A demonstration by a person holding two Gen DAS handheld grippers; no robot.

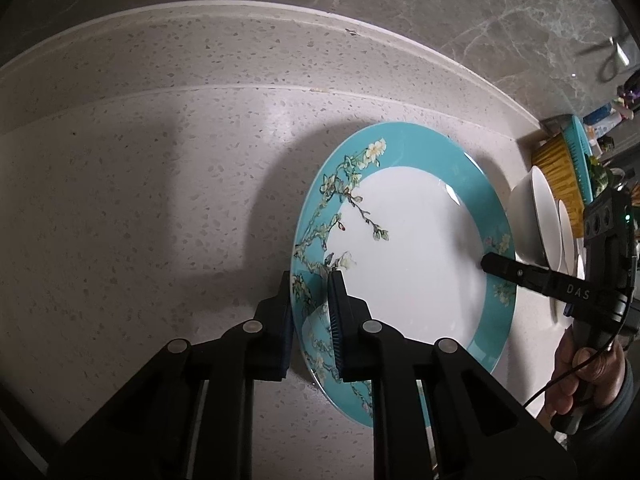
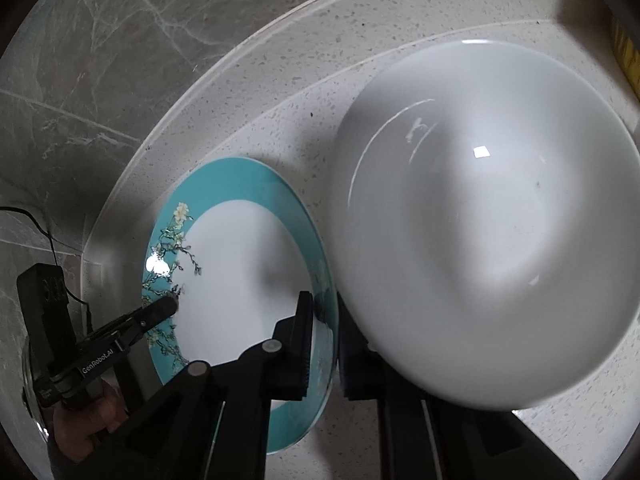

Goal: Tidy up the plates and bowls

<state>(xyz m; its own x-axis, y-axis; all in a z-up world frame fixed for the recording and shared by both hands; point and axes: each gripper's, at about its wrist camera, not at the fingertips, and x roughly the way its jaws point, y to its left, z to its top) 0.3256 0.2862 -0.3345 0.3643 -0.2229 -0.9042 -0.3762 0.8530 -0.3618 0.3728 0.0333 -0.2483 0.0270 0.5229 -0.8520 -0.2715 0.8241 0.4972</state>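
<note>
teal-rimmed plate (image 1: 404, 264) pinched at both edges, left gripper (image 1: 310, 312) jaws clamped on its flowered rim, right gripper (image 2: 320, 344) jaws clamped on the opposite rim, likely to lift it level; white bowl (image 2: 488, 216) just beyond right jaws, speckled tabletop (image 1: 140, 200) beneath

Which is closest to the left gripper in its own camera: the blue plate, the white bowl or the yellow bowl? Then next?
1. Blue plate: its near rim sits between the left gripper's fingers.
2. White bowl: right, just past the plate.
3. Yellow bowl: farthest, behind the white bowl.
</note>
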